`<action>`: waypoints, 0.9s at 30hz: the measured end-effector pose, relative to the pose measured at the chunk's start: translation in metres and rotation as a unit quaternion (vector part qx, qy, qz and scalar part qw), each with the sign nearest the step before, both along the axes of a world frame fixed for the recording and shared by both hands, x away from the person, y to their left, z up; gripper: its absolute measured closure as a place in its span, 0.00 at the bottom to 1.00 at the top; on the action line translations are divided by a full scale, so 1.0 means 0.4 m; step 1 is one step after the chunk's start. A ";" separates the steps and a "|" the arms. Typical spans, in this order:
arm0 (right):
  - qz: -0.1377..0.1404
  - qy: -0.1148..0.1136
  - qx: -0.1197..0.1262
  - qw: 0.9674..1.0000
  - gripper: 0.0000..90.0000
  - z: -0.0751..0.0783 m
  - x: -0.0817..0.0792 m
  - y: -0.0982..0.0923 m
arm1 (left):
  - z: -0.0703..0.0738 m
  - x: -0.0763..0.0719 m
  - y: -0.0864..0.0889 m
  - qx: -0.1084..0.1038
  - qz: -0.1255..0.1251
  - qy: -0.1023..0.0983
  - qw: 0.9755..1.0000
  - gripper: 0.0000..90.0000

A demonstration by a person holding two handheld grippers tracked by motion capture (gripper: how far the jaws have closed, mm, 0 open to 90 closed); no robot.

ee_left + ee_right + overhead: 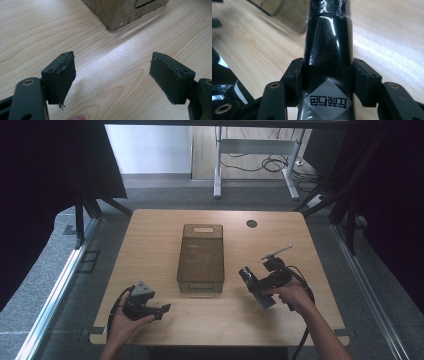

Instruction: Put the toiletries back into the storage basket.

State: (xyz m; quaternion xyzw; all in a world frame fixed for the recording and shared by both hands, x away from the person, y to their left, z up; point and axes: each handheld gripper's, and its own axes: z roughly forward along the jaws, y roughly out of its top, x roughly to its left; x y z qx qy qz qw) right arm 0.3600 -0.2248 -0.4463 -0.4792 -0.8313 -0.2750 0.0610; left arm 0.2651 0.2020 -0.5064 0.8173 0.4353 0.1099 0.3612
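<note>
Wooden table (150, 235) bearing a translucent brown basket (201, 257) at centre, nothing visible inside. Right gripper (253, 282), just right of the basket, pinches a glossy black bottle (328, 50), lifted but not yet placed. Left gripper (162, 310) rests nearby, jaws spread, holding nothing.

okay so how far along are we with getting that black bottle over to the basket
Done: the right gripper has clamped the black bottle. In hand: the bottle is held beside the basket, not in it. Left: carry it over and release it; the basket looks empty from above. The left gripper is open over bare table.
</note>
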 end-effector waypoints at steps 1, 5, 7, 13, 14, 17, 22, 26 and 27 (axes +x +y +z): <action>-0.002 -0.002 0.004 1.000 0.52 0.007 0.003 0.000 | 0.000 0.000 0.000 -0.001 0.001 0.000 1.000 0.24; 0.000 -0.004 0.015 1.000 0.52 0.028 0.013 0.001 | 0.000 0.000 0.002 -0.002 0.002 0.000 1.000 0.24; 0.003 -0.004 0.019 1.000 0.52 0.035 0.018 0.002 | 0.001 0.000 0.003 -0.002 0.002 0.000 1.000 0.24; 0.002 -0.009 0.024 1.000 0.52 0.051 0.026 0.013 | 0.000 0.000 0.001 -0.001 0.002 0.000 1.000 0.24; 0.001 -0.009 0.026 1.000 0.52 0.053 0.028 0.014 | 0.000 0.000 0.001 -0.001 0.001 0.000 1.000 0.24; -0.002 -0.012 0.028 1.000 0.52 0.059 0.034 0.017 | 0.000 0.000 0.000 -0.001 0.001 0.001 1.000 0.24; 0.001 -0.011 0.034 0.999 0.52 0.074 0.044 0.028 | -0.001 0.001 0.001 0.000 0.000 0.000 1.000 0.24; 0.004 -0.014 0.036 0.999 0.52 0.084 0.051 0.040 | -0.001 0.001 0.001 -0.001 0.001 0.001 1.000 0.24; 0.003 -0.013 0.037 0.999 0.52 0.087 0.053 0.043 | -0.001 0.000 0.000 -0.001 0.000 0.001 1.000 0.24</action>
